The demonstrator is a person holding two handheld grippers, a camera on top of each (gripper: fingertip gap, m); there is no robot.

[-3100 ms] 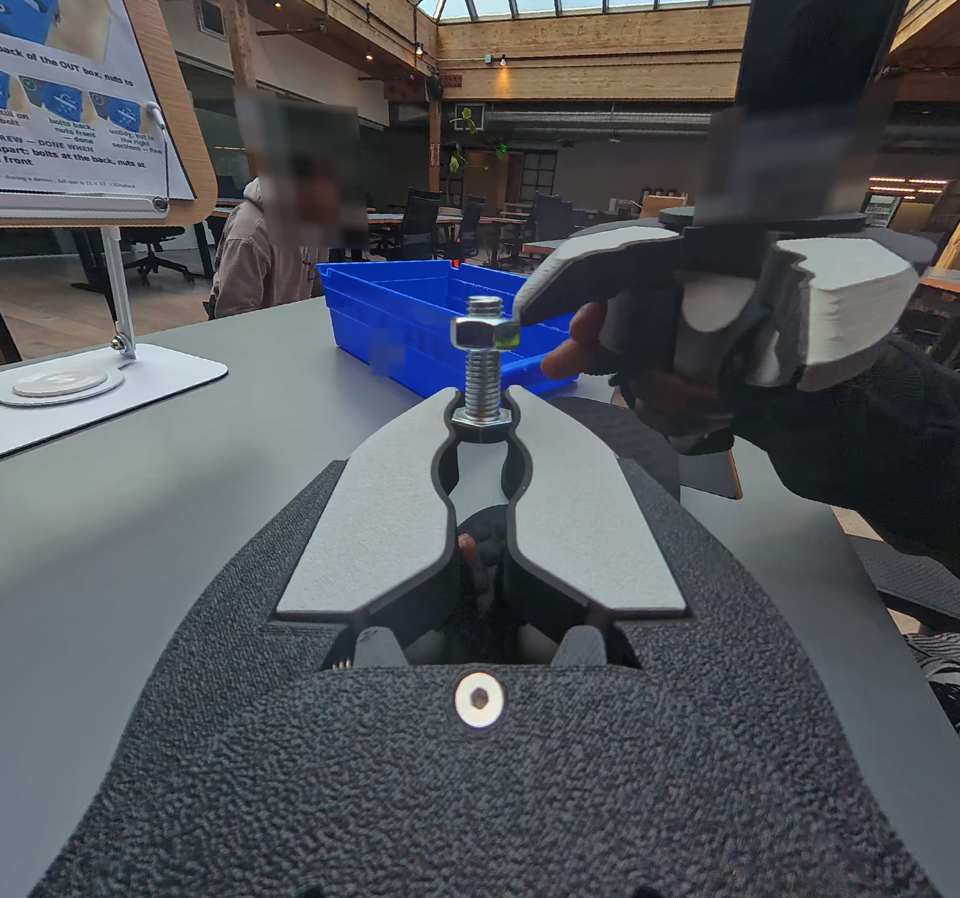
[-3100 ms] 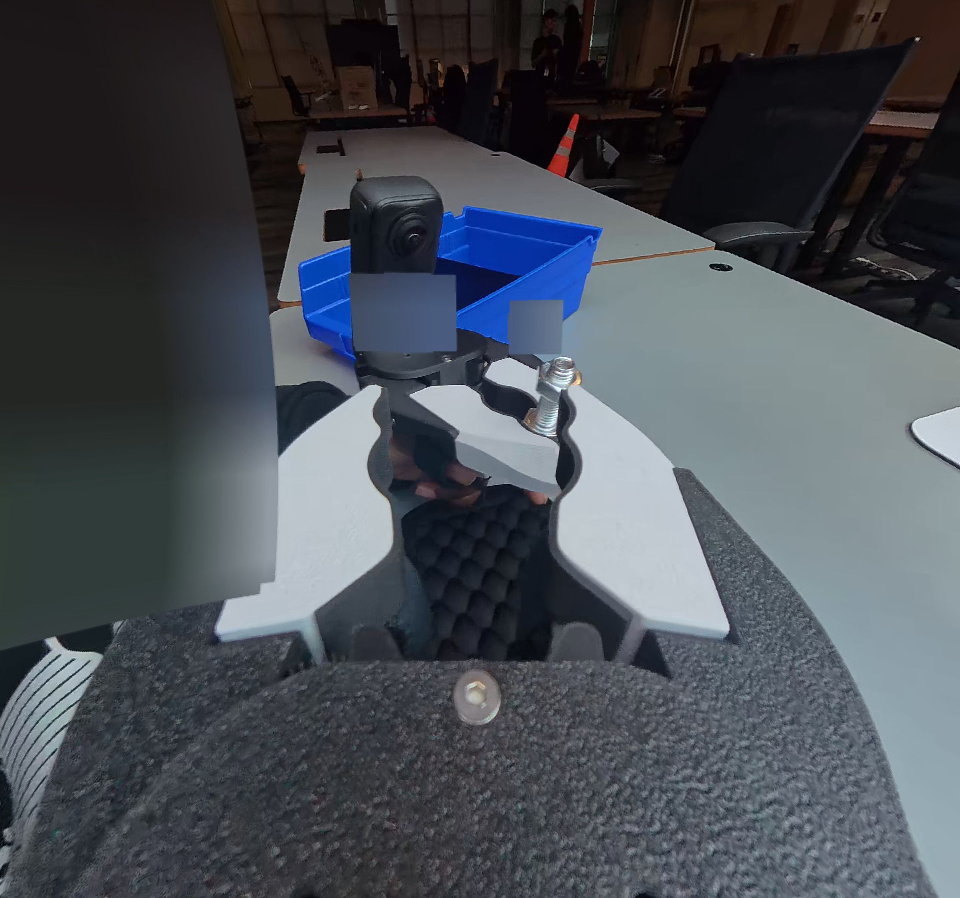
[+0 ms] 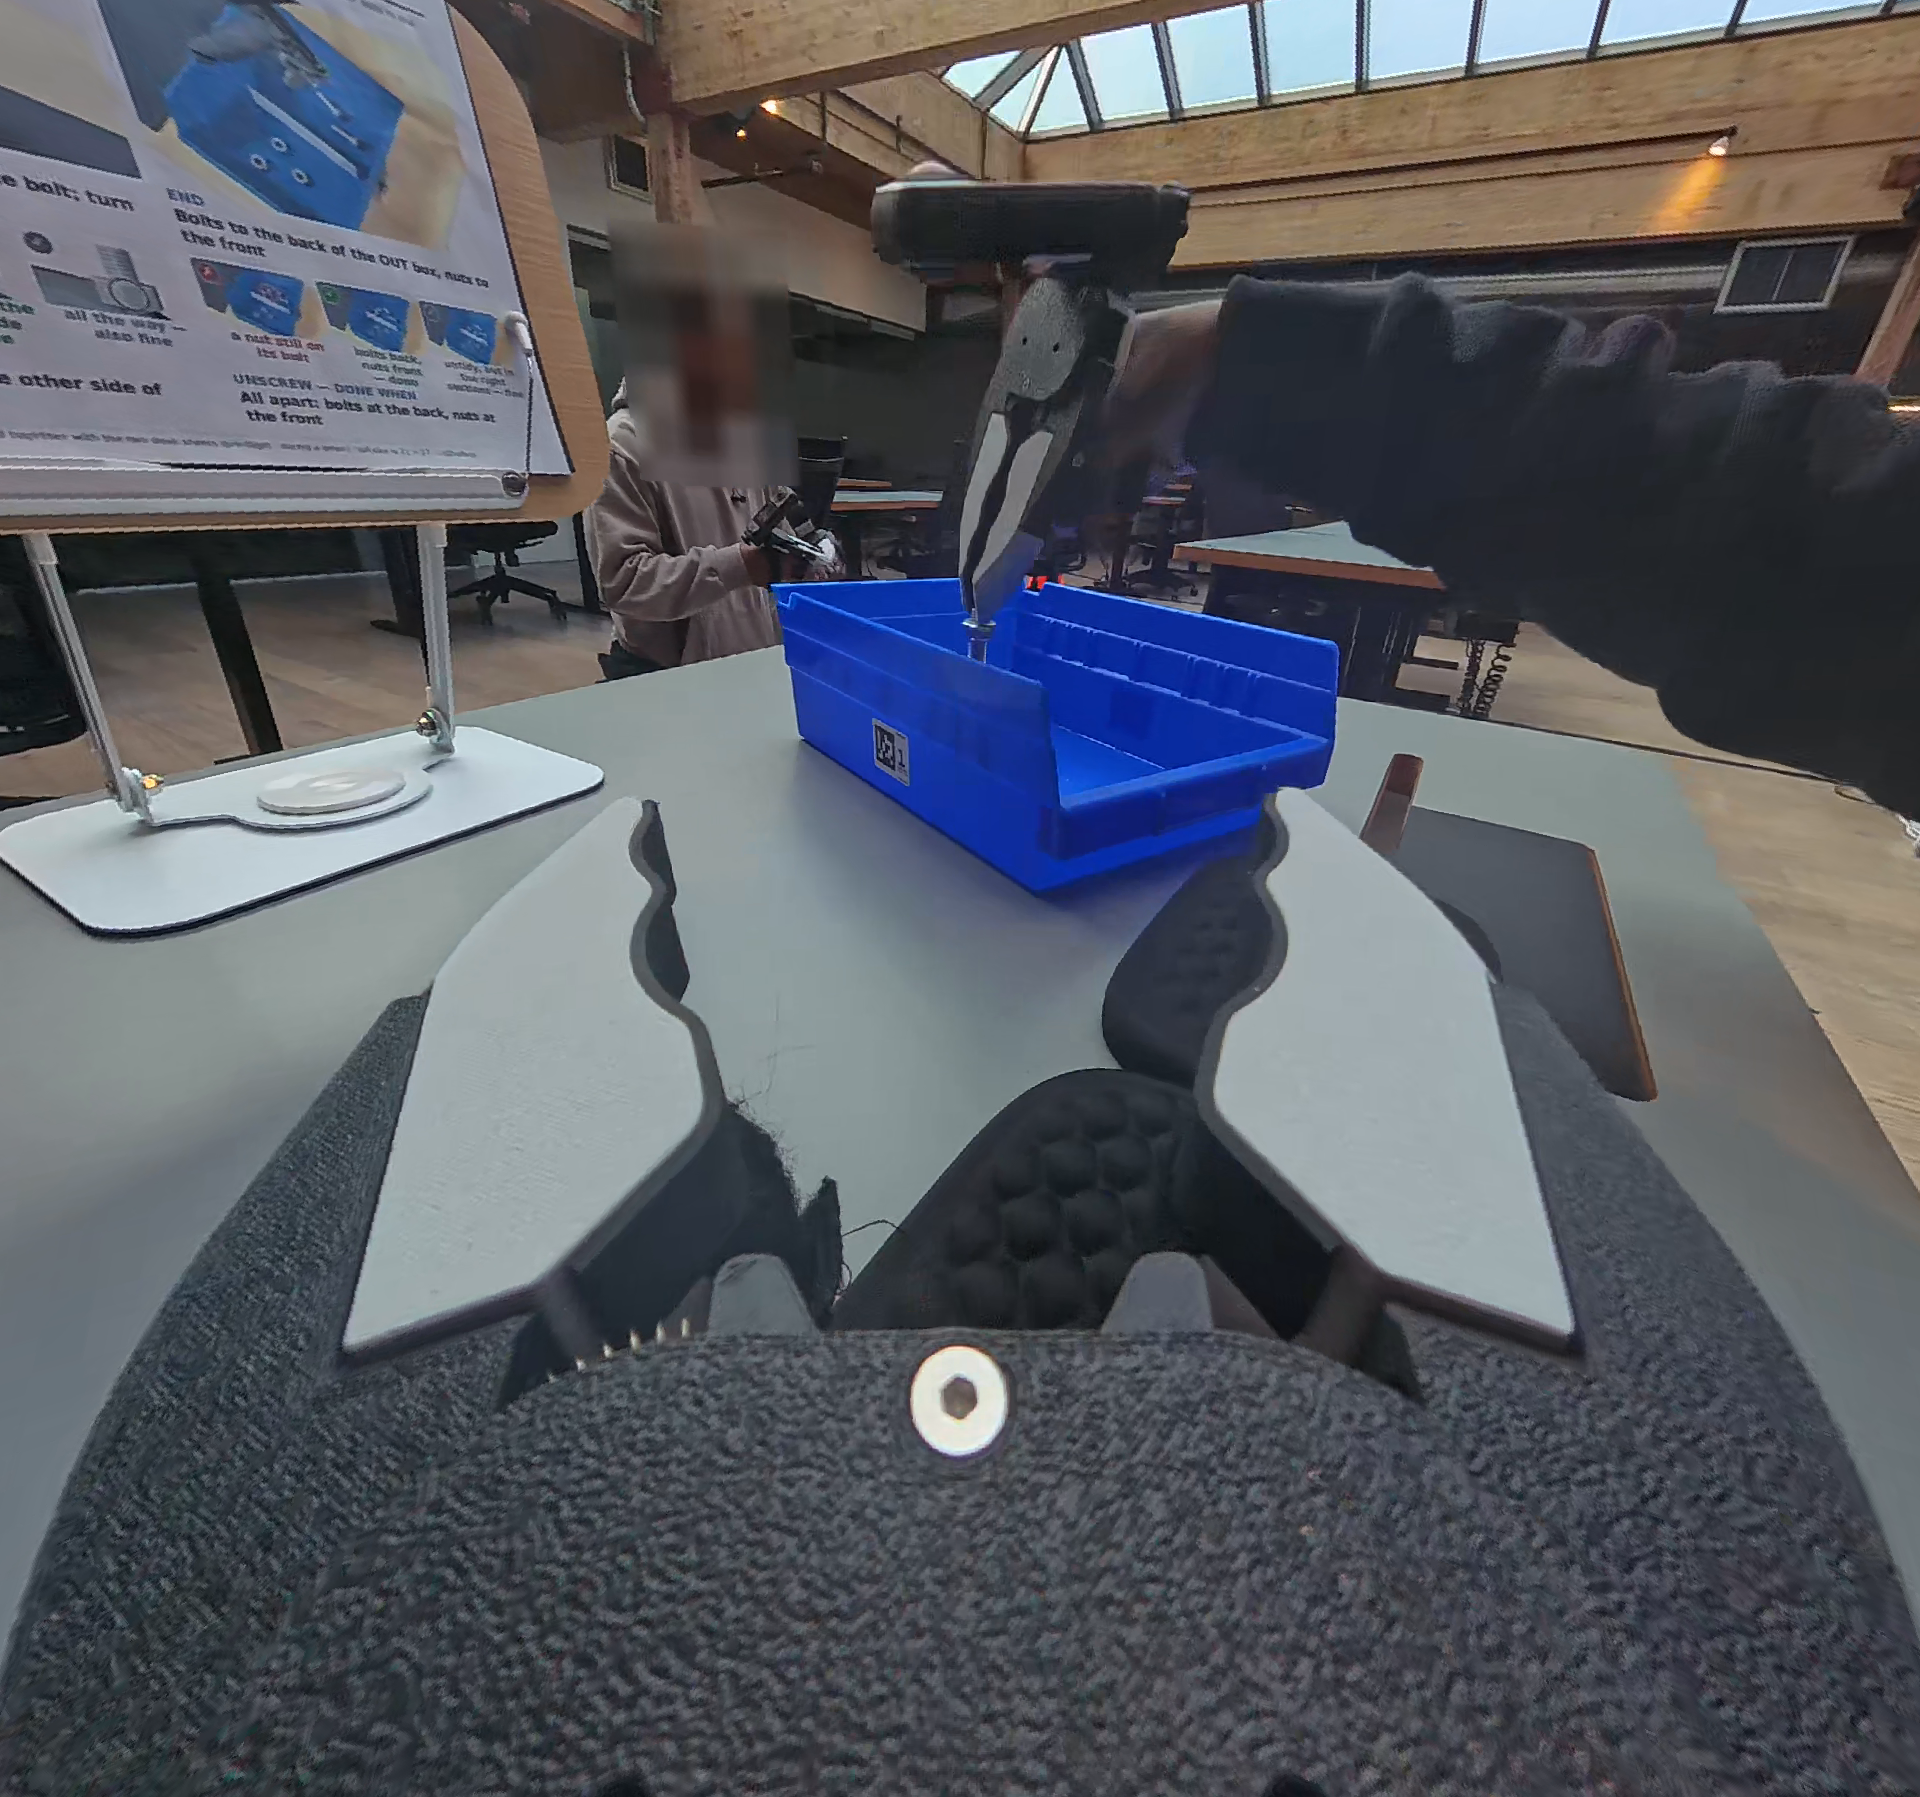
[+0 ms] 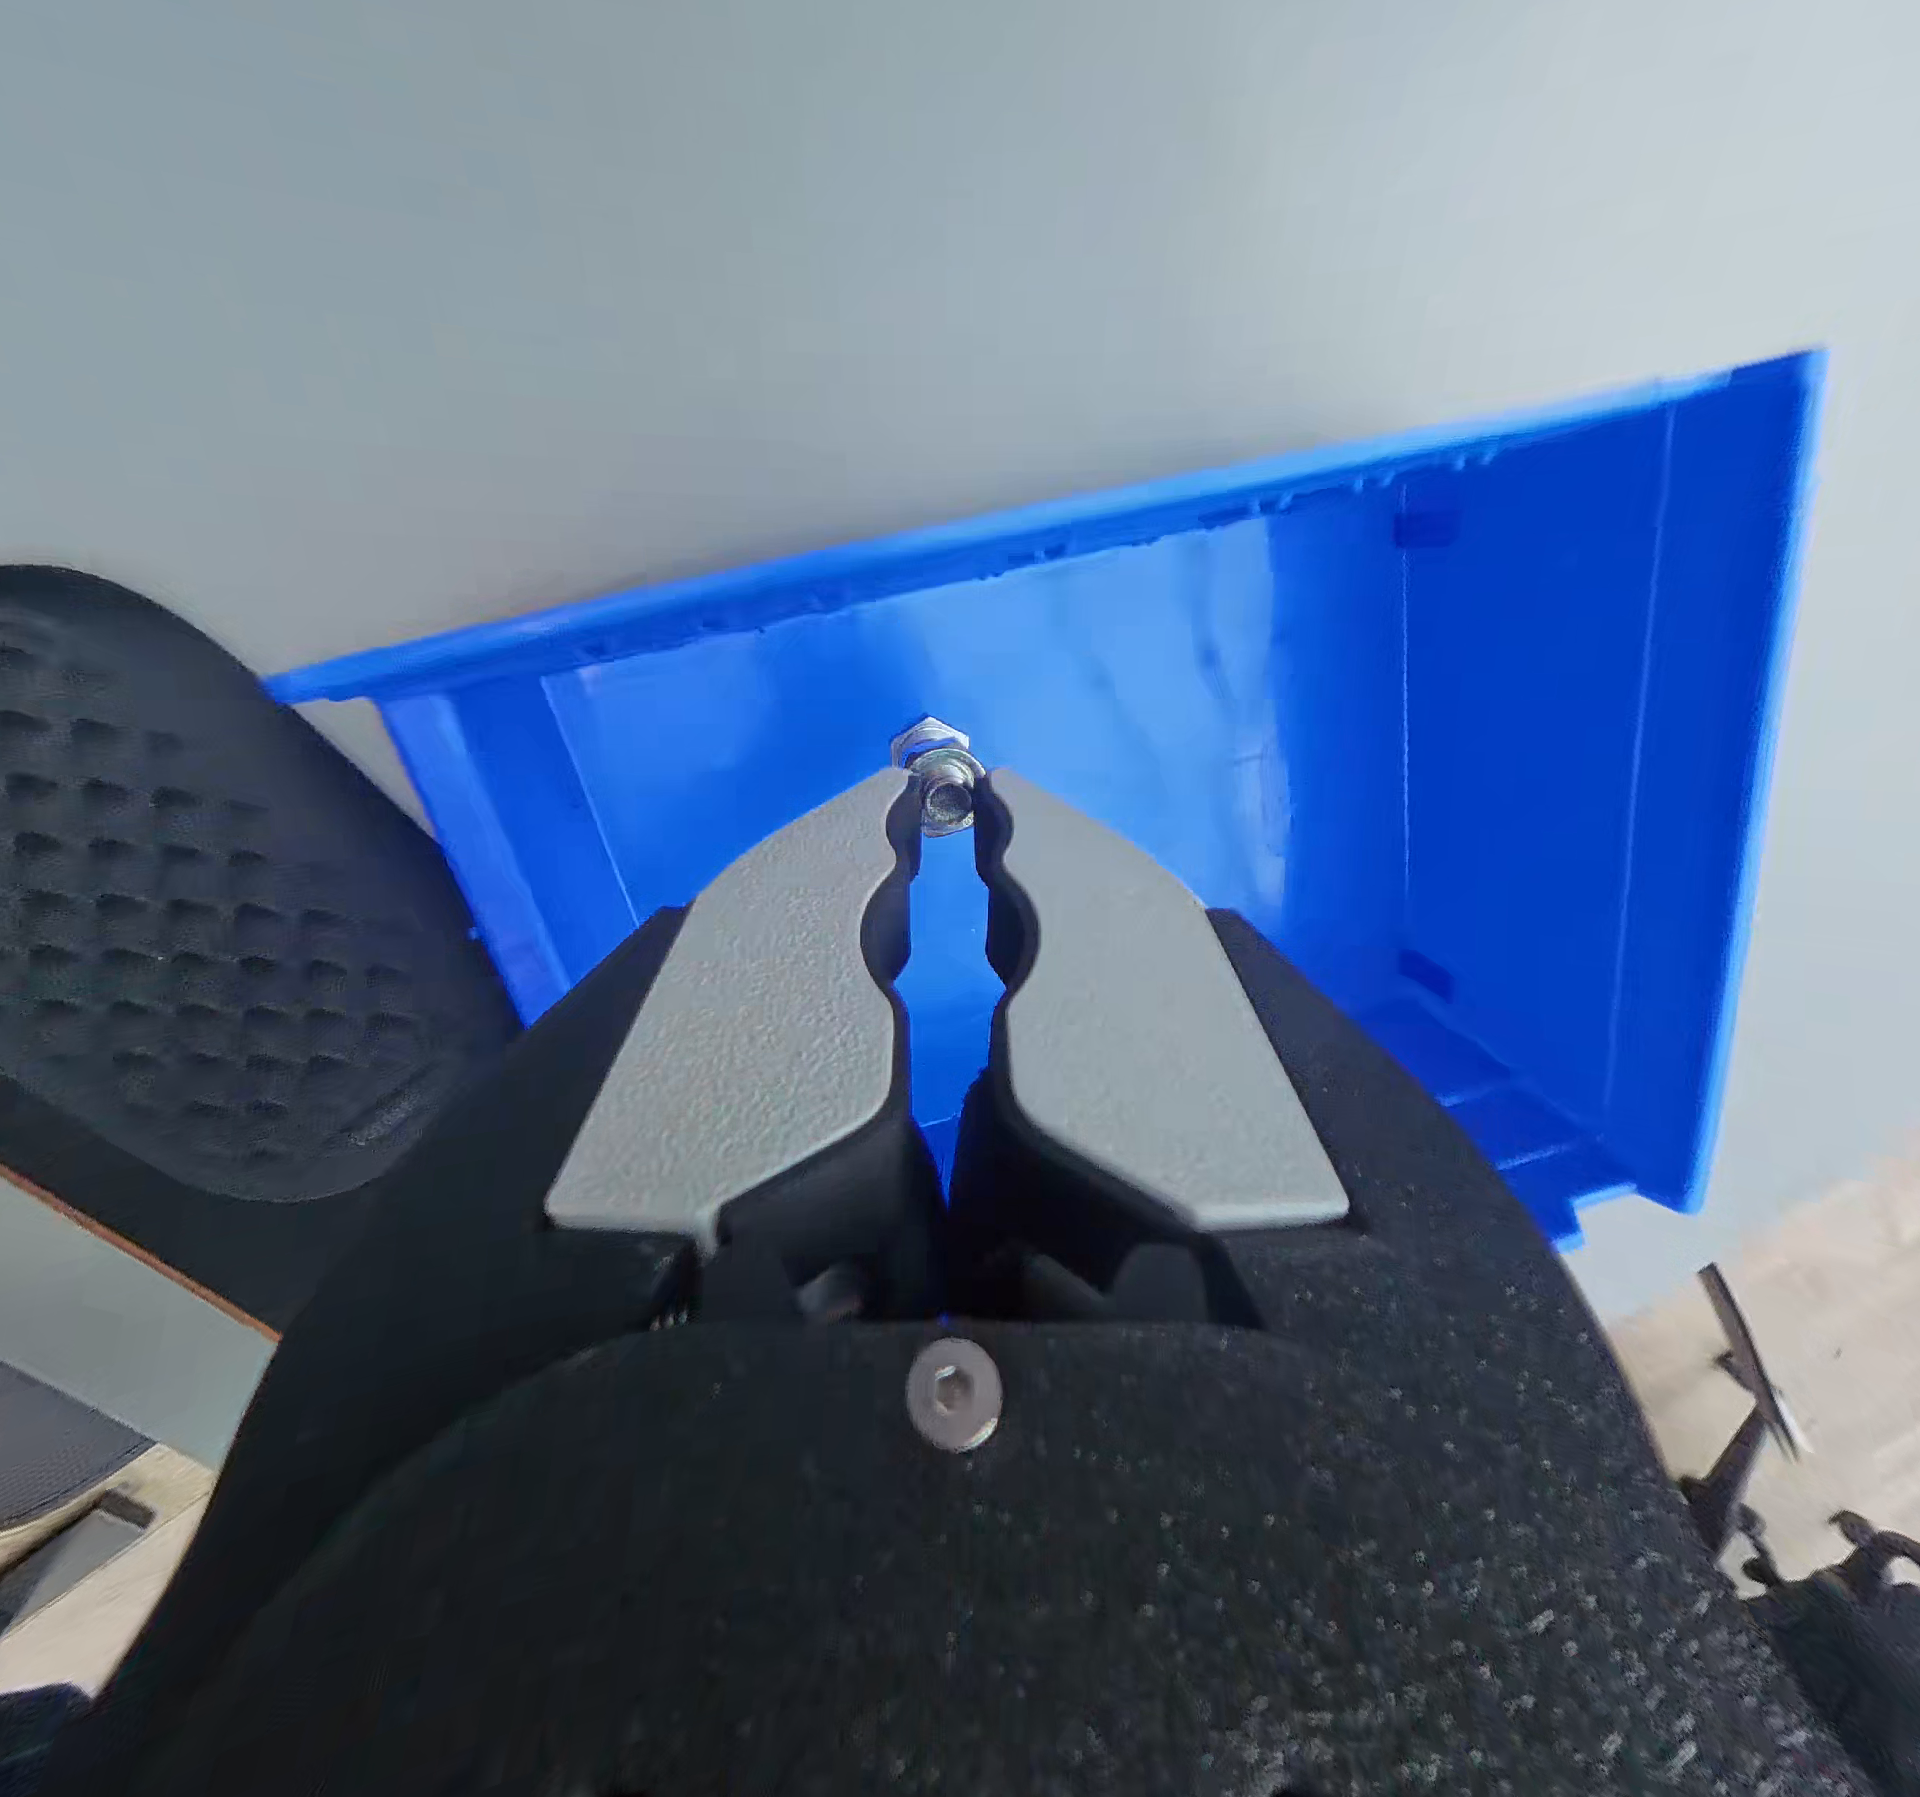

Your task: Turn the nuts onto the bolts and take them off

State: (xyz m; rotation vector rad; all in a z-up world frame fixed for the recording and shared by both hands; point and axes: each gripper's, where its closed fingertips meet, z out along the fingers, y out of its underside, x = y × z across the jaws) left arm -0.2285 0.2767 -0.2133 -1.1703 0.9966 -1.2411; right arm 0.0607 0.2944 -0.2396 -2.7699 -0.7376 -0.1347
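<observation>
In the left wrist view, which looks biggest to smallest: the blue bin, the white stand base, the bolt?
1. Blue bin
2. White stand base, looks only slightly smaller; it sits nearer the camera, so that's unsure.
3. Bolt, tiny, held by the right gripper.

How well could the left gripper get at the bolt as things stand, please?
Probably not readily. The left gripper, jaws wide open, sits back over the table, short of the blue bin. The bolt hangs inside the bin, clamped in the right gripper, which covers it from above.
</observation>
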